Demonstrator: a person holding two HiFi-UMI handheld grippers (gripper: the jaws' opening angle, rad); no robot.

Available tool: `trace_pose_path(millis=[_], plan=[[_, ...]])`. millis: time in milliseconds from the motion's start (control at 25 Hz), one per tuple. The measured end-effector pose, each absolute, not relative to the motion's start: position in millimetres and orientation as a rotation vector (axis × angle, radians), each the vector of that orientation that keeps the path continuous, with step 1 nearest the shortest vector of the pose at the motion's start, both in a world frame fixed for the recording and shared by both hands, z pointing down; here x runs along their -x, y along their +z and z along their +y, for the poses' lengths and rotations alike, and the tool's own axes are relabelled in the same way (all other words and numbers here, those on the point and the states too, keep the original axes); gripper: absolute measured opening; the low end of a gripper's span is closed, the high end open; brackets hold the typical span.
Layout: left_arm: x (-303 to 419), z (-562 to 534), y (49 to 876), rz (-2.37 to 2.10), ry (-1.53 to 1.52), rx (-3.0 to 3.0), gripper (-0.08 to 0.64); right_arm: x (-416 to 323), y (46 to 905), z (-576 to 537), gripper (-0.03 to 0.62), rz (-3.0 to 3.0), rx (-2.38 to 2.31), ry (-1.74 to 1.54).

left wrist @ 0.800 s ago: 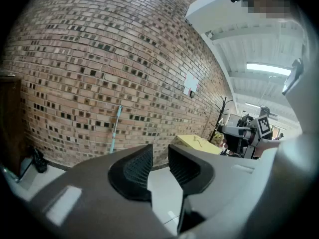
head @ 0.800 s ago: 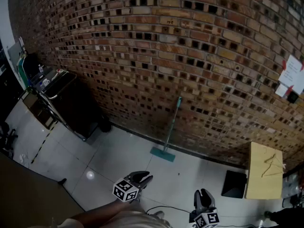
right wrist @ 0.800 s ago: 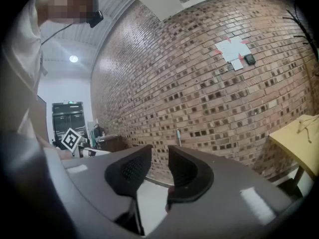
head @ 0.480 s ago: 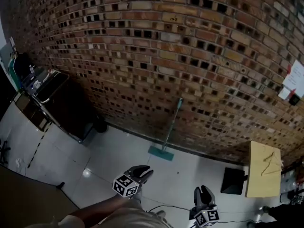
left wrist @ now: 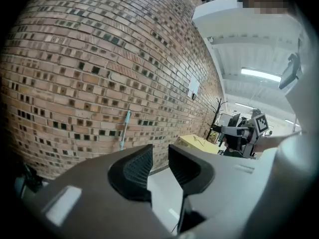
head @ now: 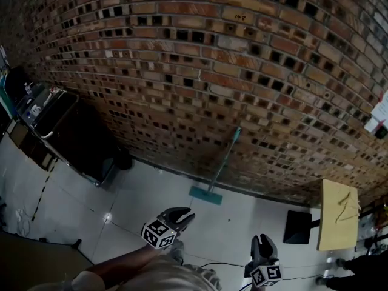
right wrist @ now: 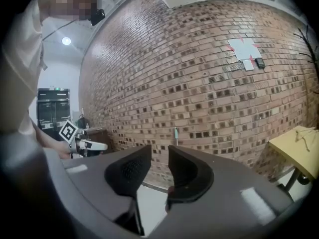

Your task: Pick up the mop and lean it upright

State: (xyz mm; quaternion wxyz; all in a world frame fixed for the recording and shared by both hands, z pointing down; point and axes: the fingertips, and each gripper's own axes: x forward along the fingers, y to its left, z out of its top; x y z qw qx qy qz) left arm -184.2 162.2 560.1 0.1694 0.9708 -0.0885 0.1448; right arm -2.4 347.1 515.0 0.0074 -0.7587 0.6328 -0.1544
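Now, far left, a dark cabinet [head: 79, 144] is standing by the brick wall [head: 182, 71]. The left gripper [head: 185, 216] is hovering with jaws slightly apart, nothing between them. Beyond it the mop [head: 223, 162] is leaning upright on the wall, its head resting on the floor [head: 139, 199]. The right gripper [head: 264, 240] is hanging well short of it, jaws parted and empty, left of a yellow table [head: 338, 214]
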Motion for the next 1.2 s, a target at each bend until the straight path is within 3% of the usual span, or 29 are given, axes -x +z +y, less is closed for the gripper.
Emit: trace_pose_path(millis=[840,1200], plan=[[189,92,566,-0.193,0.398,-2.765,0.106,20,514,274,0.102,1.975,2.405,-0.489],[173,66,587,-0.274,0.441,-2.706,0.107,-15,527,231,0.103,2.033,2.359,-0.527]])
